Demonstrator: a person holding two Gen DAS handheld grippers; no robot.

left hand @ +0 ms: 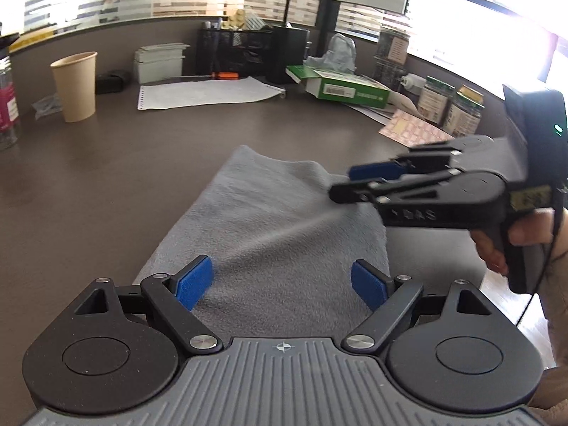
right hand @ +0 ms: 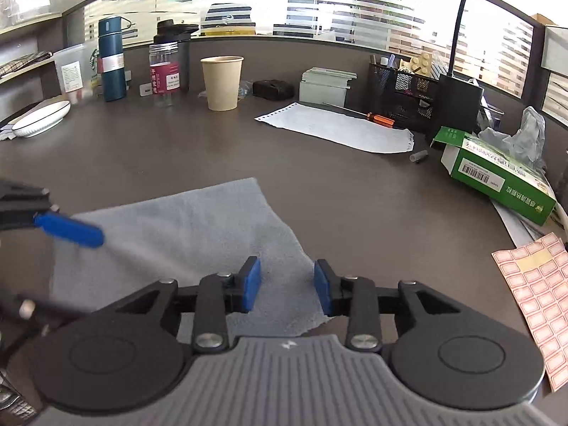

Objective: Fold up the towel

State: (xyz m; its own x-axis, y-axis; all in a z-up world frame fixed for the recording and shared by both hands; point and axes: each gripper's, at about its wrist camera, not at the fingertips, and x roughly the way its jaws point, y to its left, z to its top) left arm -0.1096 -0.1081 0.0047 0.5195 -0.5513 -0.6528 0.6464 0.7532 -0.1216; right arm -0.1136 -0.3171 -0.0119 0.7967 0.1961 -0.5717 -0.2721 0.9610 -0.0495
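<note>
A grey towel lies folded into a strip on the dark desk, with a crease running across it. My left gripper hovers over the towel's near end, its blue pads wide open and nothing between them. My right gripper, held by a hand, reaches in from the right over the towel's right edge. In the right wrist view the right gripper is open, its pads apart above the towel near its right edge and not pressing on it. One blue pad of the left gripper shows at the left.
At the back stand a paper cup, bottles, a white sheet with an orange screwdriver and a black mesh organiser. A green box and a sticker sheet lie right; a white dish lies left.
</note>
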